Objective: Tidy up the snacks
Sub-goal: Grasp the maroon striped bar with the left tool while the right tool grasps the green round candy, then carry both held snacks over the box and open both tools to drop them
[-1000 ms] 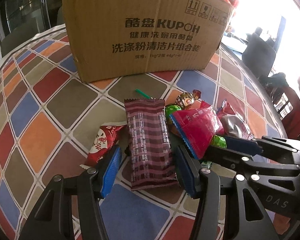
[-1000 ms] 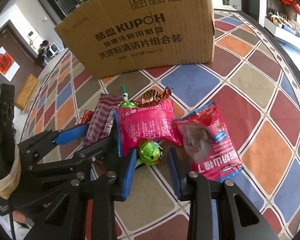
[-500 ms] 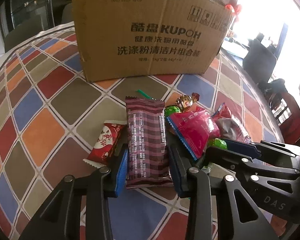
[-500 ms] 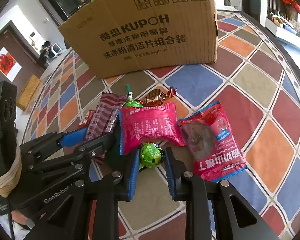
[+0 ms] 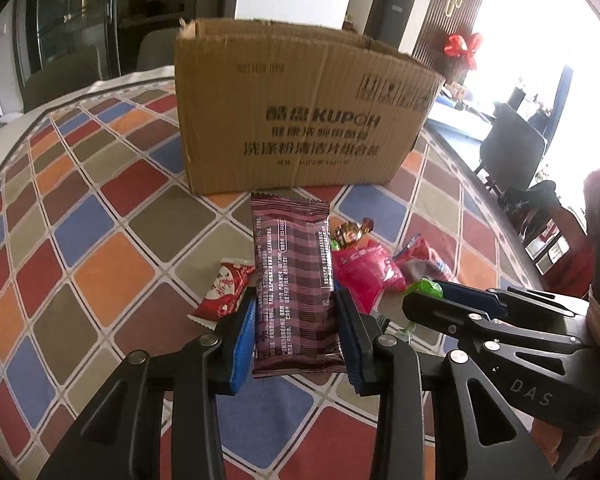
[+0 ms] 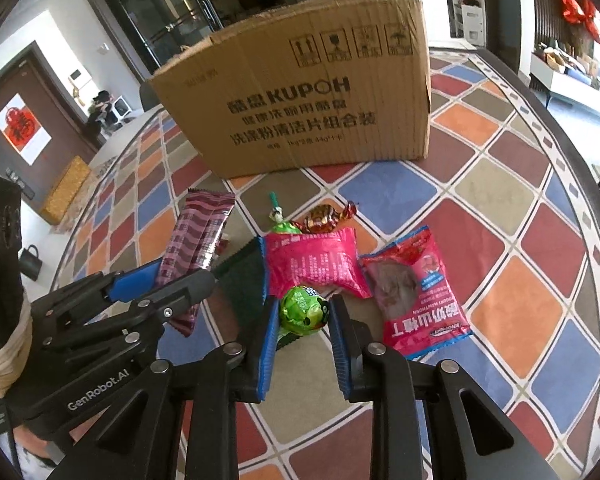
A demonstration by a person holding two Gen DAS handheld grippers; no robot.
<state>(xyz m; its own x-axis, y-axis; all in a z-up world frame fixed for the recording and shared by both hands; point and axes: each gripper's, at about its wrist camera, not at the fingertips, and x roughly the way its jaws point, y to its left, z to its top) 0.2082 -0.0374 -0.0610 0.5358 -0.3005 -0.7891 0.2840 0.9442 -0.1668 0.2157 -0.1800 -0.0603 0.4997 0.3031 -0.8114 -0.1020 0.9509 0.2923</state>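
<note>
On the left side of the table (image 5: 80, 216), a small red-and-white packet (image 5: 224, 292) lies flat on the chequered cloth, just beside the left claw (image 5: 294, 334), which is clamped on a long maroon striped wafer bar (image 5: 292, 276), pads pressing its two long edges, the bar's far end pointing toward the cardboard box (image 5: 300, 120). Right of the bar, a gold-wrapped candy (image 6: 326, 216), a pink pouch (image 6: 314, 264) and a red hawthorn bag (image 6: 416, 292) rest on the table. The right claw (image 6: 302, 334) is closed on a green foil ball (image 6: 302, 310), near the pink pouch's near edge. Both snacks look gripped and raised off the cloth, so the pickup step seems done. Next, each item likely needs carrying over the box's open top, clear of its near wall, before being released; the bar's length may catch the rim.
</note>
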